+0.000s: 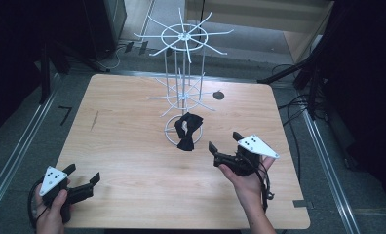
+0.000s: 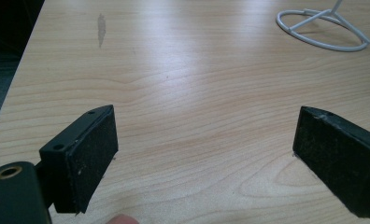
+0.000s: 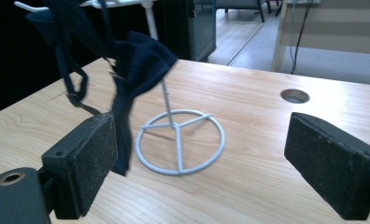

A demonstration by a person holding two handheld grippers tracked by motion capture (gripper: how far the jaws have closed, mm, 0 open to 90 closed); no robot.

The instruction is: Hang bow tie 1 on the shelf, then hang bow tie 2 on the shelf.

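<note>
A white wire rack [image 1: 183,36] with hooked arms stands at the table's far middle on a ring base [image 3: 179,154]. A dark cloth piece with a strap, like a bow tie [image 1: 187,130], hangs from a low arm down to the base. In the right gripper view the dark cloth piece [image 3: 136,65] dangles just beyond the left jaw, not between the pads. My right gripper [image 1: 224,141] sits to the right of it, open and empty [image 3: 202,163]. My left gripper [image 1: 83,174] rests near the front left corner, open over bare wood [image 2: 206,154], with the rack's ring base [image 2: 323,45] far off.
The wooden table [image 1: 132,146] has a round cable hole [image 1: 219,95] behind the rack on the right, and the cable hole [image 3: 295,96] also lies past my right jaw. Dark floor, rails and cables surround the table. A grey smudge [image 2: 101,28] marks the left side.
</note>
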